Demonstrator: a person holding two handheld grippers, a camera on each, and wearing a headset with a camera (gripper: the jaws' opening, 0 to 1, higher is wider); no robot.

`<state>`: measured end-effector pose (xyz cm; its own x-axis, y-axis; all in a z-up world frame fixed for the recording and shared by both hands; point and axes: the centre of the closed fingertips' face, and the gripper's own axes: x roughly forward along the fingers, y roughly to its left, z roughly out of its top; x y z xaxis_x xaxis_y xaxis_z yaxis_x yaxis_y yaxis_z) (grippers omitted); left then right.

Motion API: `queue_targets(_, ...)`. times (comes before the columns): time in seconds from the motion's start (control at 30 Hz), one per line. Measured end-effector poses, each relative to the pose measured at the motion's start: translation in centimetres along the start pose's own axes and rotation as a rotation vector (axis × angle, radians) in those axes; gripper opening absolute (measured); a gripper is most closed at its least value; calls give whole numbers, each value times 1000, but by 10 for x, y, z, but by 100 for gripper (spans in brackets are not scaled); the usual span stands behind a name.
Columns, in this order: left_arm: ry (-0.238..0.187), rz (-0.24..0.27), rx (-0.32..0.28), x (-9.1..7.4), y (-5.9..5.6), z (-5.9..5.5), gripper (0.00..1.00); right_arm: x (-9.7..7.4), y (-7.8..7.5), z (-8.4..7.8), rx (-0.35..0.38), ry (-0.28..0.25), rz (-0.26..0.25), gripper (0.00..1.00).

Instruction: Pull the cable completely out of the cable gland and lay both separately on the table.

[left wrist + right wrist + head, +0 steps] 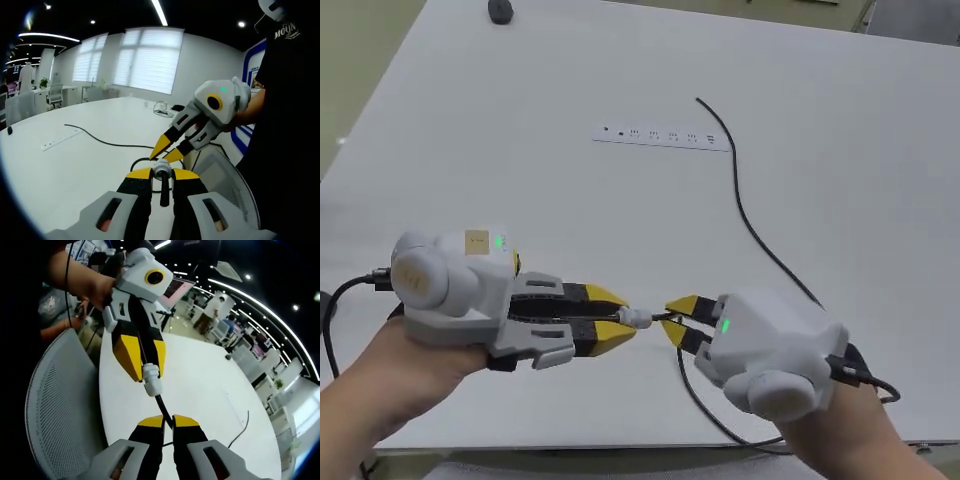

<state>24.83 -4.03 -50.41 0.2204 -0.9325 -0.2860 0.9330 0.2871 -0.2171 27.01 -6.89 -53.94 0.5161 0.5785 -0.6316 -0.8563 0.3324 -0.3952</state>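
Over the table's near edge my left gripper [620, 321] is shut on a small white cable gland [638, 319], which pokes out from between its yellow tips. The same gland [162, 170] sits in the left gripper view and hangs from the yellow tips as the gland [152, 381] in the right gripper view. A thin black cable [748, 225] runs out of the gland to the right. My right gripper [678, 320] is shut on that cable [163, 410] just past the gland. From there the cable [105, 140] loops down and trails away across the table.
A white power strip [665, 137] lies flat at mid table. A small dark object [500, 11] rests near the far left edge. The white table [520, 180] stretches away. A grey mesh chair [57, 410] stands below the grippers, beside the table edge.
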Motion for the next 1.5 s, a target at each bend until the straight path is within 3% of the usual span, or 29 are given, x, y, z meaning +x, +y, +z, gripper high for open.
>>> queue_targets(0.53, -8, -5, -9, 0, -3, -1, 15, -3, -11, -41, 104, 74, -35, 0)
queue_targets(1.03, -16, -4, -8, -2, -4, 1, 15, -7, -20, -68, 98, 109, -56, 0)
queue_targets(1.5, -27, 3, -16, -4, -2, 1, 15, -10, -25, -76, 66, 115, -75, 0)
